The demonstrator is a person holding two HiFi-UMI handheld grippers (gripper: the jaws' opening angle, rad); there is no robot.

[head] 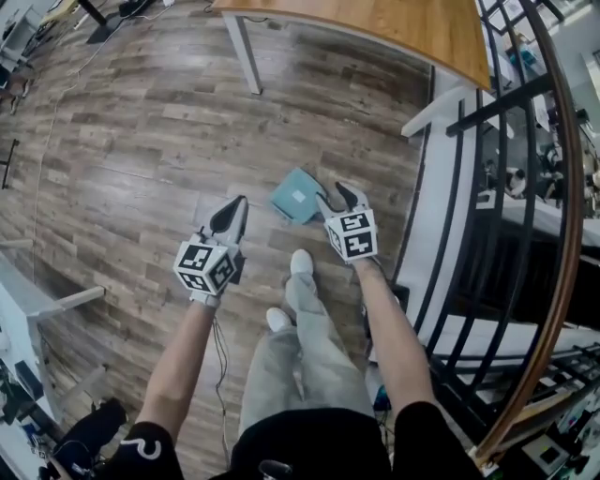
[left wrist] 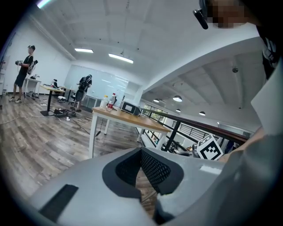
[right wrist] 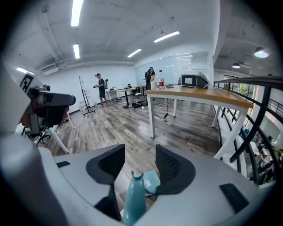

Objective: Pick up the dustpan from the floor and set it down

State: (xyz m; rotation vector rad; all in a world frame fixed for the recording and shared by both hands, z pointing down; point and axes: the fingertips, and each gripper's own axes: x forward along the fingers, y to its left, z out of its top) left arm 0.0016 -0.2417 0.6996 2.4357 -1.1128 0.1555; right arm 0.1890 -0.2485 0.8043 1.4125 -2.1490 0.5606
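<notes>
A teal dustpan (head: 293, 195) lies on the wood floor just ahead of the person's feet. In the right gripper view its pan (right wrist: 151, 180) rests on the floor and its handle (right wrist: 135, 196) rises between the jaws. My right gripper (head: 337, 197) (right wrist: 140, 154) is low over the dustpan and open, with the handle in the gap and neither pad pressing on it. My left gripper (head: 232, 214) (left wrist: 141, 152) hangs to the left of the dustpan, apart from it. Its fingertips meet, so it is shut and holds nothing.
A wooden table (head: 375, 23) on white legs (head: 246, 52) stands ahead. A black railing (head: 450, 187) runs close along the right. The person's white shoes (head: 300, 262) are right behind the dustpan. A white frame (head: 56, 300) sits at the left. Other people stand far off by a desk (left wrist: 55, 89).
</notes>
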